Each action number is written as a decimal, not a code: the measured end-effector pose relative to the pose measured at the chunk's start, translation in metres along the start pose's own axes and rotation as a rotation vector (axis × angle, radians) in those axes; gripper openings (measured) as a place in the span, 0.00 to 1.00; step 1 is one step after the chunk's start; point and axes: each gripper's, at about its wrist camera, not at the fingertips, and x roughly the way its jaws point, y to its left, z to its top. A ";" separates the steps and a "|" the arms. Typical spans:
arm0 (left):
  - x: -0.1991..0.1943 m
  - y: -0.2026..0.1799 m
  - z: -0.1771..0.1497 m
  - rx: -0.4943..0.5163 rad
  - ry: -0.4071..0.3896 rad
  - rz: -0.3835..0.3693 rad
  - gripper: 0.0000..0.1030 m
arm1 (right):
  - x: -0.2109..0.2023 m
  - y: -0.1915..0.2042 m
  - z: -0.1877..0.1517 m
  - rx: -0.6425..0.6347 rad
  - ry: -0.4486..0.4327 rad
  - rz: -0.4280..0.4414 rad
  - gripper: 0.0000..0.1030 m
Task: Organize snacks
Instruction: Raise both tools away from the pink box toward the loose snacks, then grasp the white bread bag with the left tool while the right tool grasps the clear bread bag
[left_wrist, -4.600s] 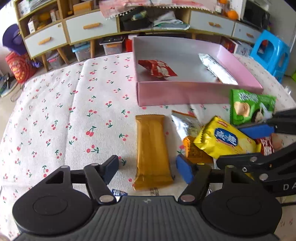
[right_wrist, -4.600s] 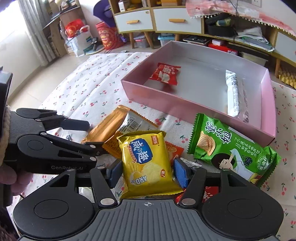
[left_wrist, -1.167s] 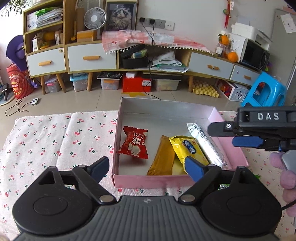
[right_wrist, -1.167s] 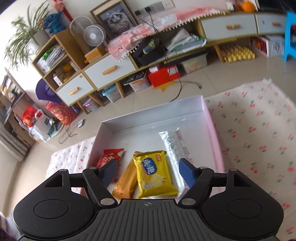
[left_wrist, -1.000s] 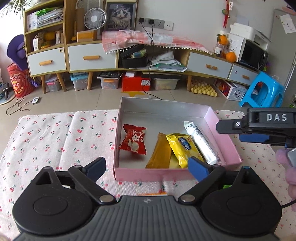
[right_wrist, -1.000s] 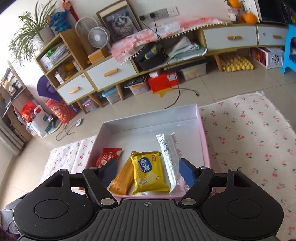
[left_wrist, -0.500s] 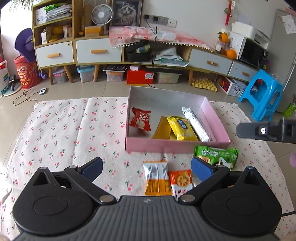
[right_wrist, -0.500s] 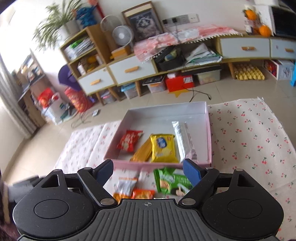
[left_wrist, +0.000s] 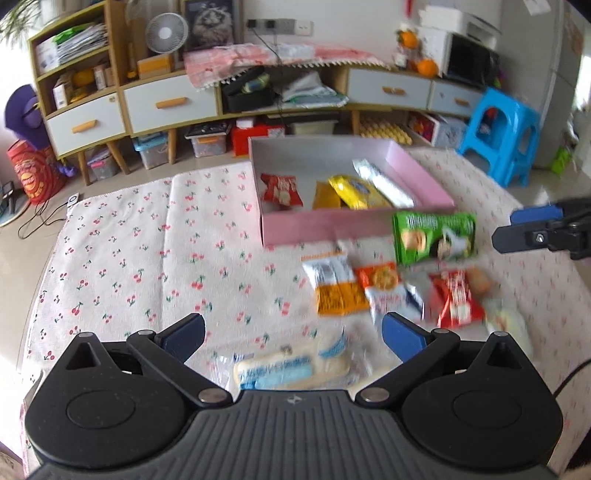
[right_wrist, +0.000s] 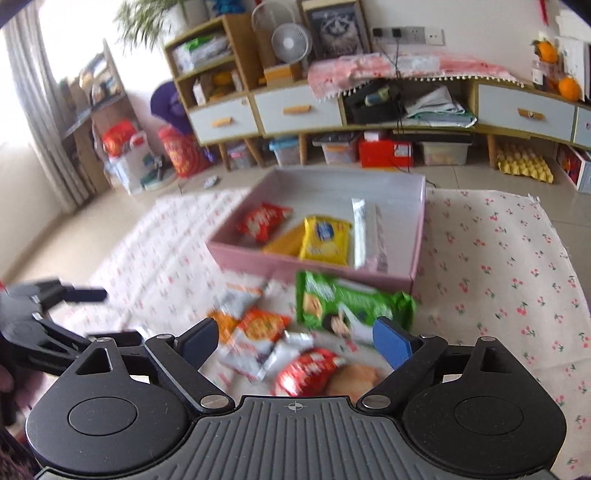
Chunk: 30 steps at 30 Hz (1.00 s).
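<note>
My left gripper (left_wrist: 291, 334) hangs over the cherry-print cloth (left_wrist: 122, 251) with its jaws spread wide and nothing between them; a pale blue-and-white packet (left_wrist: 291, 369) lies on the cloth just below it, blurred. Past that, the loose snacks sit in a cluster: an orange-and-silver pack (left_wrist: 334, 282), a cracker pack (left_wrist: 384, 284), a red pack (left_wrist: 456, 297) and, nearest the box, the green chip bag (left_wrist: 434, 236), which lies just in front of the pink box's (left_wrist: 332, 229) near wall. Inside the box I see a red candy pack (left_wrist: 280, 188), an orange bar (left_wrist: 325, 195), a yellow pack (left_wrist: 356, 190) and a silver stick (left_wrist: 384, 182), side by side.

My right gripper (right_wrist: 295, 341) hovers above the same cluster, jaws opening and gripping nothing; the green bag and red pack show between its fingers on the cloth below. The left gripper shows at the left edge of the right view.
</note>
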 end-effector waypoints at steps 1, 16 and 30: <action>-0.001 0.001 -0.005 0.018 0.005 -0.005 0.99 | 0.001 0.001 -0.004 -0.022 0.009 -0.010 0.90; 0.009 0.035 -0.025 0.227 0.011 -0.038 0.90 | 0.022 0.071 -0.055 -0.400 0.153 0.160 0.89; 0.034 0.024 -0.026 0.300 0.091 -0.142 0.64 | 0.066 0.112 -0.055 -0.495 0.217 0.179 0.85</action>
